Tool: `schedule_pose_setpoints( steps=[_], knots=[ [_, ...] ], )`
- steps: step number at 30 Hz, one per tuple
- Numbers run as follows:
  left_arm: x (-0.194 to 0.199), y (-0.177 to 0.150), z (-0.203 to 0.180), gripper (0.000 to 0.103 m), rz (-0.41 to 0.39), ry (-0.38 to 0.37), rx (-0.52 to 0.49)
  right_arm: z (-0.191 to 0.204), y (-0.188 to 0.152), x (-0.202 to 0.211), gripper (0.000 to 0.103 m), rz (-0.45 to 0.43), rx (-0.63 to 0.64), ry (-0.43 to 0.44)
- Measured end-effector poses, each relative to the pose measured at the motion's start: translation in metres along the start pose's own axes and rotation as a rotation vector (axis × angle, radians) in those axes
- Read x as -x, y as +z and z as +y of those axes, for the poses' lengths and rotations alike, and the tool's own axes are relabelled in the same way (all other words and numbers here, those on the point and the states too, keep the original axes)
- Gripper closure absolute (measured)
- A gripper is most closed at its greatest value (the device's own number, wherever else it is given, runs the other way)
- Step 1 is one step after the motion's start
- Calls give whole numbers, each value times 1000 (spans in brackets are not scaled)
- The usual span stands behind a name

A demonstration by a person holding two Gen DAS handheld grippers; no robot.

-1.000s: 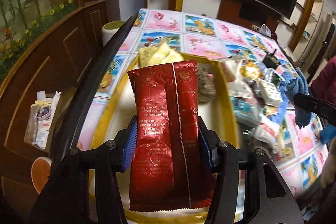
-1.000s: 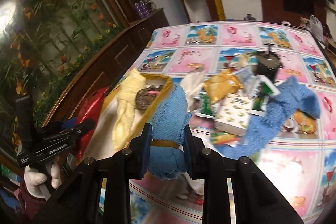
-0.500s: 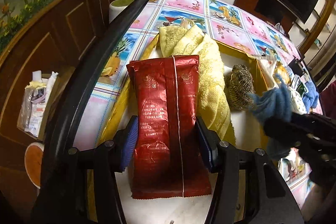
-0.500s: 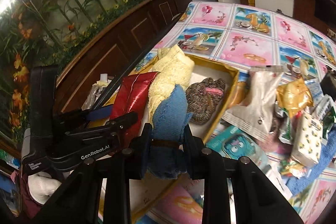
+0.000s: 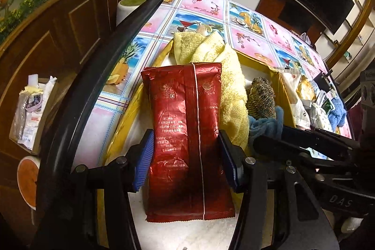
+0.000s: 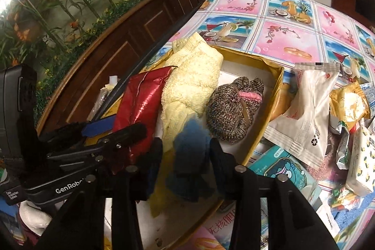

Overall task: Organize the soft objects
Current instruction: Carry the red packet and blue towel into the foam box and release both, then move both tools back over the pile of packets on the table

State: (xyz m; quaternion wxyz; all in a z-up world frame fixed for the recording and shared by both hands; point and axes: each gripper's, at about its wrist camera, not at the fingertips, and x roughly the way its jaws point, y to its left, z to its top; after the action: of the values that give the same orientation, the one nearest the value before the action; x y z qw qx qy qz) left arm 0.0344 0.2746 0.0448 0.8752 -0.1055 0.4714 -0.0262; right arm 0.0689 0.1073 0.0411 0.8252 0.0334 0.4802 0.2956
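While the left gripper (image 5: 186, 162) looks down into the yellow-rimmed box (image 5: 121, 125), its blue-padded fingers (image 5: 144, 162) press both sides of a red foil packet (image 5: 187, 137), which lies lengthwise over the box's white floor. Just right of the packet sits a rolled yellow towel (image 5: 225, 76), its far end spilling over the box's far rim. Right of the towel is a speckled knit bundle (image 5: 261, 97), and nearer, a blue cloth (image 5: 267, 125) held at the tip of the right gripper (image 5: 271, 139). Beyond the box's right wall, loose snack packets crowd the patterned bench (image 5: 248, 39).

From the right wrist, the right gripper (image 6: 186, 156) has its fingers (image 6: 219, 156) closed on the blue cloth (image 6: 189, 144), held inside the box (image 6: 271, 95), just in front of the yellow towel (image 6: 192, 79) and touching it. The knit bundle (image 6: 234, 109) lies right of the towel; the red packet (image 6: 138, 104) lies left of it, with the left gripper (image 6: 112, 130) around it. A white pouch (image 6: 307, 111) leans outside the box's right wall.
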Motion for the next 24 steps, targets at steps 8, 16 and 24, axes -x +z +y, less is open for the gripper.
schedule_pose_setpoints(
  steps=[8,16,24],
  knots=[
    [39,5,4,50,-111,-45,70,-19,0,44,54,-97,-41,16],
    [77,-9,-25,47,-175,-101,59,-92,-21,108,50,-201,-187,-70],
    [53,-43,-108,48,-72,-180,-110,-132,-63,110,50,-145,-259,-117]
  ],
)
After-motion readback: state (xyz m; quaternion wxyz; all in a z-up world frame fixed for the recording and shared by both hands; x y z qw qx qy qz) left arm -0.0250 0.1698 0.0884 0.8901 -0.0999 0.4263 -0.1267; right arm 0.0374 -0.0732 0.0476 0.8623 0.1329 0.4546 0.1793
